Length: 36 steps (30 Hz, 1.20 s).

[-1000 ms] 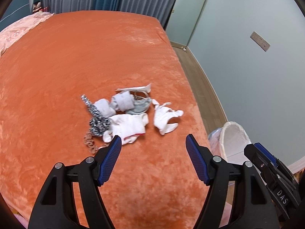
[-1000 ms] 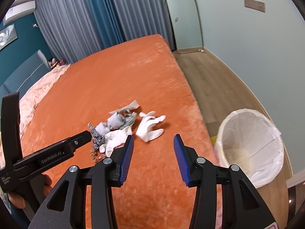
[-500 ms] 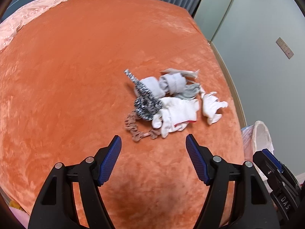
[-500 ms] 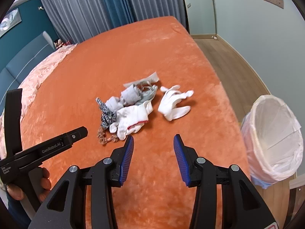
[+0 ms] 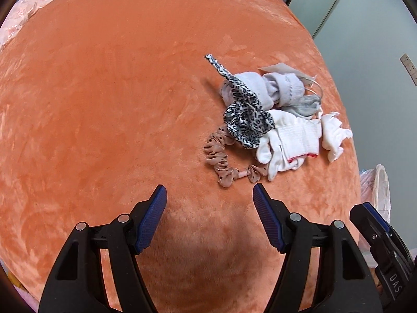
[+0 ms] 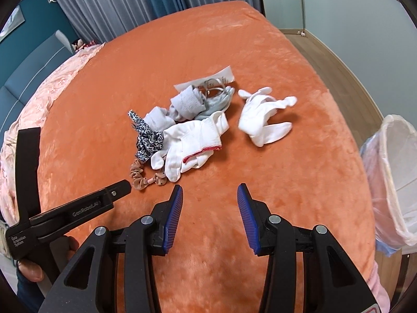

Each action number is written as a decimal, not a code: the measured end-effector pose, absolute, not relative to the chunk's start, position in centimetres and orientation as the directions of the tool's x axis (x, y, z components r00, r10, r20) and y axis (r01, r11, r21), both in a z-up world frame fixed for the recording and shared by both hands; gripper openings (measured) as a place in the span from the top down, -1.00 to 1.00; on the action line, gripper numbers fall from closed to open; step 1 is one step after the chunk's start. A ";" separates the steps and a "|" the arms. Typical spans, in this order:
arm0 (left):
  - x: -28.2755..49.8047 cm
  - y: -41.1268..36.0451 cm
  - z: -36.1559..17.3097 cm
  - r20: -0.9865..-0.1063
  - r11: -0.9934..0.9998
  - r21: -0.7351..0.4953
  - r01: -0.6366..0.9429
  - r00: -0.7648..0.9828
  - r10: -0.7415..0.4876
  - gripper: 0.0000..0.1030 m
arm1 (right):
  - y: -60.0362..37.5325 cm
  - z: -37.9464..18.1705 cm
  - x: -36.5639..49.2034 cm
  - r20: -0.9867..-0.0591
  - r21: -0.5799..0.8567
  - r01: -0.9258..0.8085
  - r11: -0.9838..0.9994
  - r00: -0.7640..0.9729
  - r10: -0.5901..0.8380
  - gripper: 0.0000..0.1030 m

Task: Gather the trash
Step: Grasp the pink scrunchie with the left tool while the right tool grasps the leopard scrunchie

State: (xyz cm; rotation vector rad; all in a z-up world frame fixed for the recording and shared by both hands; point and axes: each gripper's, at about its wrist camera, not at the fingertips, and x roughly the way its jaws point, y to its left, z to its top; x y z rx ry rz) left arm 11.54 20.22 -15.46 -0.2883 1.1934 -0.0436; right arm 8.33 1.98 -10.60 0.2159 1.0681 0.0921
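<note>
Left wrist view: the left tongs [image 5: 209, 198] are hanging low in the frame, jaws closing with nothing between them; the trash pile [image 5: 271, 120] is lying right of centre on the orange bed [image 5: 104, 104]

Right wrist view: the right tongs [image 6: 209, 195] are gaping partly, gripping nothing; the white glove [image 6: 263, 120] is lying right of the pile, the lined bin [image 6: 391, 180] standing at the right edge

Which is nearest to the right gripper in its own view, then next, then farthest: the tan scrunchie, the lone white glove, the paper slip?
From the right gripper:
1. Tan scrunchie, just ahead, left.
2. Lone white glove, farther, right.
3. Paper slip, behind the pile.
</note>
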 end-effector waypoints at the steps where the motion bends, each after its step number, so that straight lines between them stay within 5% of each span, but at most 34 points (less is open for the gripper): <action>1: 11.8 20.3 -15.7 -0.910 0.962 -0.246 -0.120 0.369 -0.187 -0.20 | 2.2 -10.9 8.7 -0.861 0.219 0.028 0.975 0.475 0.180 0.16; 6: 13.7 20.1 -17.2 -0.919 0.960 -0.251 -0.129 0.344 -0.194 -0.11 | 3.0 -11.8 10.3 -0.866 0.227 0.020 0.974 0.460 0.193 0.16; 11: 15.1 19.7 -18.5 -0.927 0.967 -0.224 -0.122 0.332 -0.173 0.36 | 4.0 -11.9 12.2 -0.861 0.245 0.000 0.969 0.459 0.218 0.16; 12: 15.3 19.8 -18.5 -0.926 0.967 -0.230 -0.111 0.331 -0.182 0.63 | 4.3 -11.9 12.6 -0.859 0.253 -0.004 0.967 0.459 0.227 0.16; 15: 15.7 20.5 -18.6 -0.920 0.954 -0.273 -0.125 0.324 -0.221 0.73 | 5.3 -11.9 13.8 -0.853 0.270 -0.026 0.962 0.458 0.252 0.16; 28: 15.2 23.0 -18.6 -0.908 0.932 -0.324 -0.163 0.330 -0.258 0.77 | 10.5 -15.5 18.5 -0.873 0.284 -0.097 0.954 0.384 0.299 0.26; 32: 15.7 22.7 -18.8 -0.906 0.928 -0.334 -0.168 0.330 -0.266 0.77 | 10.8 -16.9 19.0 -0.882 0.314 -0.099 0.944 0.338 0.329 0.84; 36: 15.4 23.0 -18.4 -0.904 0.927 -0.335 -0.170 0.334 -0.266 0.77 | 10.7 -16.6 18.1 -0.874 0.328 -0.101 0.939 0.345 0.342 0.90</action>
